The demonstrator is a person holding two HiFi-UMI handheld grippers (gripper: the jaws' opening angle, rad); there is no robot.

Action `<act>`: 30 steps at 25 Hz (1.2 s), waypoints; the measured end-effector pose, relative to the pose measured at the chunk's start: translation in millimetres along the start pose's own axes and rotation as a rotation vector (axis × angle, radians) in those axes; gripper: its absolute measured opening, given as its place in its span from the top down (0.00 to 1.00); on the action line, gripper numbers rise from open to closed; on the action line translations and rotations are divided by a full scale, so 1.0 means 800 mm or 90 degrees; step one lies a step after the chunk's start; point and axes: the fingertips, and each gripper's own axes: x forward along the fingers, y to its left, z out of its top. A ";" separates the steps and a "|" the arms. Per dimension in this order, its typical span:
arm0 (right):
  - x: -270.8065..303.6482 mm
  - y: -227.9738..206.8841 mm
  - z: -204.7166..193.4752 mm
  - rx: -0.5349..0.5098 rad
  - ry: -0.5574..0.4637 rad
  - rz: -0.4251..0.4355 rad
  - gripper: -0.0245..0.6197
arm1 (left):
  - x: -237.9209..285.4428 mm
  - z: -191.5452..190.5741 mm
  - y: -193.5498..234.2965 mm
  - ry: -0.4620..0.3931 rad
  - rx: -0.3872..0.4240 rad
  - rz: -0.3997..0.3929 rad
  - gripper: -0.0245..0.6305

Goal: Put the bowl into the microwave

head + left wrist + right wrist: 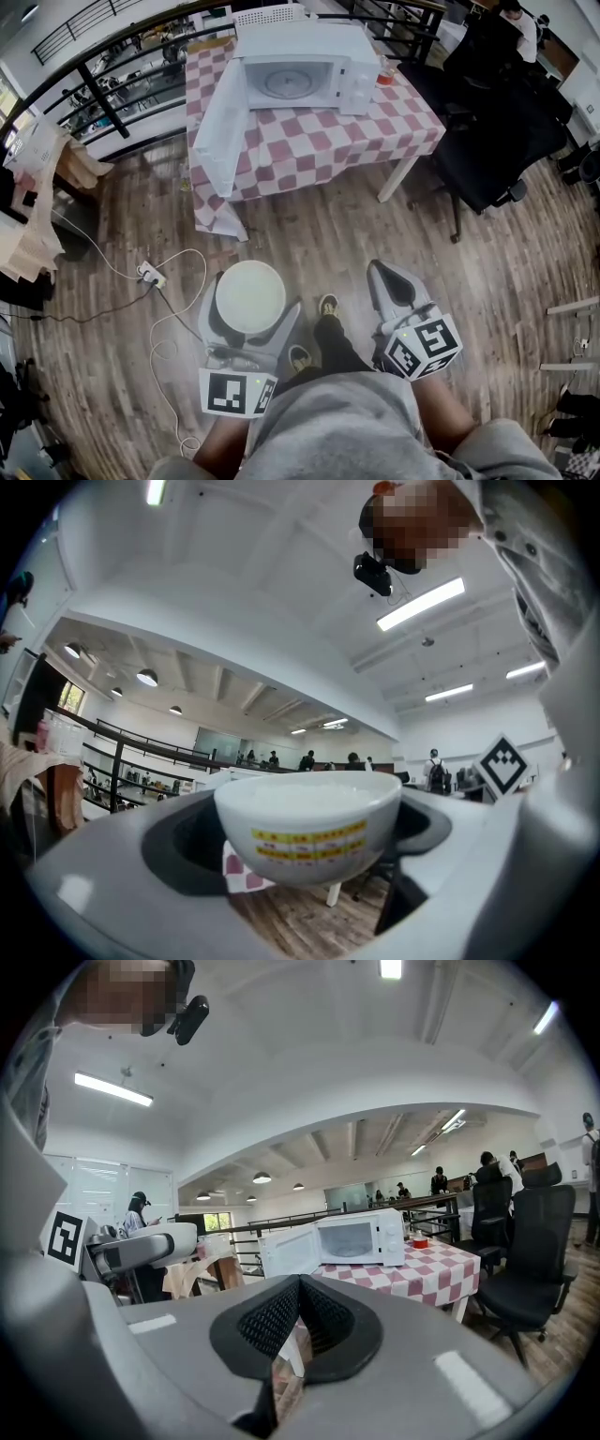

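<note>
Head view: you're carrying the round white ceramic bowl [249,296], well short of the open white microwave [298,73]. Left gripper view: your left gripper [309,841] clamps it. Right gripper view: your right gripper [298,1290] is closed, empty. Next, approach.

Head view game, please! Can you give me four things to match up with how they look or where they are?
Things:
1. bowl
2. microwave
3. right gripper
4. tablecloth

Looks or places:
A. red and white checks
B. door swung open
C. jaws together, holding nothing
D. clamped in the left gripper

Pairs: 1-D, 2-B, 3-C, 4-A
</note>
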 end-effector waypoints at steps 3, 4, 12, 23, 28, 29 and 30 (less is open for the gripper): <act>0.020 -0.017 0.004 -0.001 0.000 0.004 0.97 | 0.024 -0.002 0.004 0.002 0.000 0.003 0.19; 0.027 -0.024 0.007 0.001 -0.001 0.005 0.97 | 0.033 -0.003 0.006 0.004 -0.001 0.003 0.19; 0.084 -0.078 0.029 0.014 -0.008 0.011 0.97 | 0.113 -0.006 0.010 0.013 0.005 -0.011 0.19; 0.135 -0.149 0.048 0.022 -0.006 0.017 0.97 | 0.205 -0.009 0.004 0.021 0.011 -0.015 0.19; 0.147 -0.177 0.050 0.026 -0.004 0.016 0.97 | 0.231 -0.009 -0.003 0.026 0.018 -0.012 0.19; 0.149 -0.182 0.051 0.028 -0.005 0.017 0.97 | 0.236 -0.008 -0.004 0.026 0.019 -0.010 0.19; 0.151 -0.187 0.052 0.028 -0.005 0.018 0.97 | 0.240 -0.008 -0.004 0.025 0.019 -0.008 0.19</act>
